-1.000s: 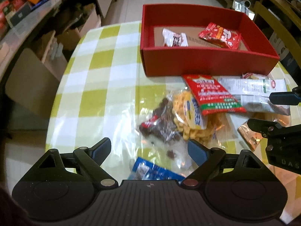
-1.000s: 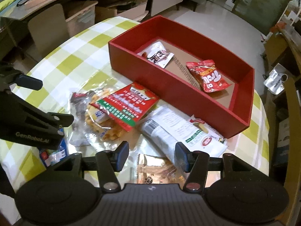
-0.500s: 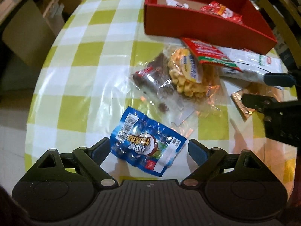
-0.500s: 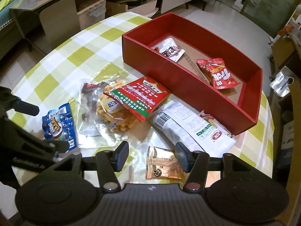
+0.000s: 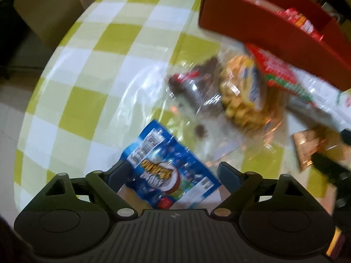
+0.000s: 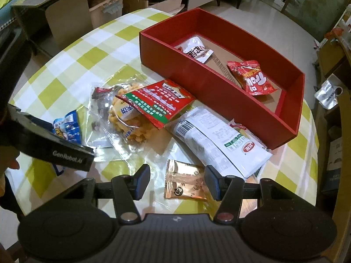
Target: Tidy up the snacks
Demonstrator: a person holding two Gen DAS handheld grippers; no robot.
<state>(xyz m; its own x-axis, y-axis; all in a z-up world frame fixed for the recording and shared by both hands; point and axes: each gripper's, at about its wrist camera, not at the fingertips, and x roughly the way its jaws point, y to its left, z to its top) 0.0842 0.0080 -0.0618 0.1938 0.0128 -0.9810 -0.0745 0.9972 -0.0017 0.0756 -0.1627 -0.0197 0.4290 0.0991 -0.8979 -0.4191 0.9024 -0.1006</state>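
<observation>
Snacks lie loose on the table (image 6: 65,70), and the left tongs (image 5: 173,173) point steeply down over a blue packet (image 5: 169,171), which sits between the two blue pads; the jaws are closing, yet the pads look clear of the wrapper, though motion blur makes that hard to judge. The right tongs (image 6: 177,182) are spread part way, with a small copper-coloured packet (image 6: 186,180) lying flat on the table between their pads, not gripped. Just beyond the blue packet is a clear bag of dark brown pieces (image 5: 193,85), and overlapping it a clear bag of yellow puffed snacks (image 6: 129,118). A red and green packet (image 6: 158,103) rests partly on top of the yellow bag, with one corner close to the box wall. Beside it a long white packet (image 6: 217,140) lies slanted, one end near the copper packet and the other near the box. Farther out stands a red box (image 6: 197,81), open at the top, holding a white and dark packet (image 6: 197,50) toward one end and a red packet (image 6: 252,77) toward the other, well apart from each other. The table wears a yellow and white checked cloth under a clear cover. From the right wrist view, the black body of the left tongs hides part of the blue packet.
</observation>
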